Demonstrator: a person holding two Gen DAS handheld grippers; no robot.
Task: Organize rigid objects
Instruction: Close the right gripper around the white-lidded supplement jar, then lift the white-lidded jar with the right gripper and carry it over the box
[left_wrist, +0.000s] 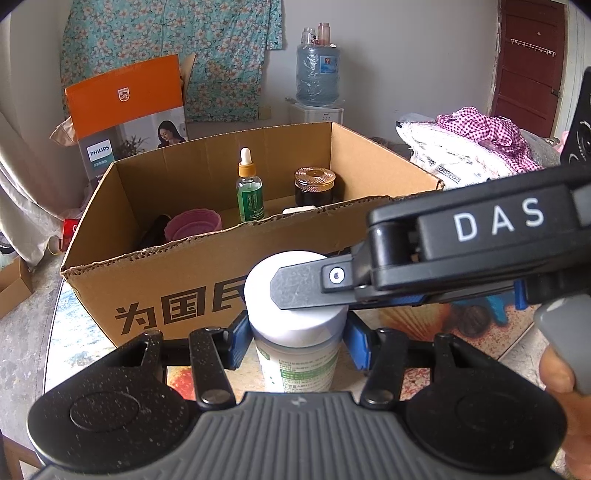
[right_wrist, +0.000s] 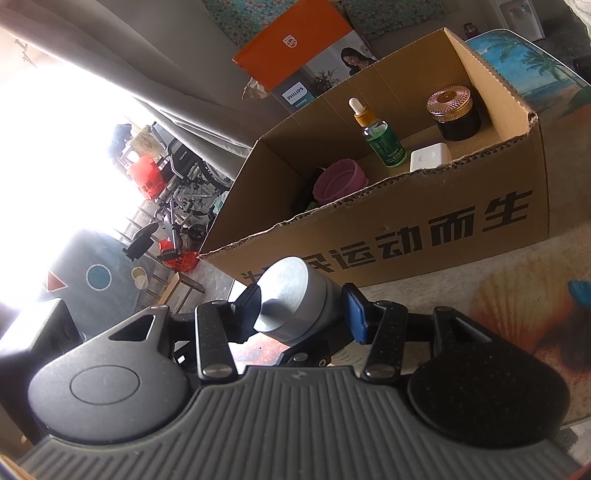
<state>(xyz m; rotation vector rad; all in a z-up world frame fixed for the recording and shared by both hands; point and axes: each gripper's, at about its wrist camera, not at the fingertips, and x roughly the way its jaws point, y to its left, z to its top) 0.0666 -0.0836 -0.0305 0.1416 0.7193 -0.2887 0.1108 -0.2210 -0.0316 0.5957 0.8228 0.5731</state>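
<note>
inside 1 cardboard box (left_wrist: 192, 280): 1 dropper bottle (left_wrist: 250, 192), 2 jars (left_wrist: 314, 186).

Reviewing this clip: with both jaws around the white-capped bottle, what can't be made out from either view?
- White-capped bottle base: left wrist view, hidden behind the gripper body.
- Its label text: left wrist view, too small to read.
- Dark object beside the pink bowl in the cardboard box: both views, hidden by the box wall.
- Window area: right wrist view, washed out by glare.

Pale wall (left_wrist: 406, 55), floral cloth (left_wrist: 166, 37) hanging, dark red door (left_wrist: 528, 62), blazing window light (right_wrist: 48, 147)
</note>
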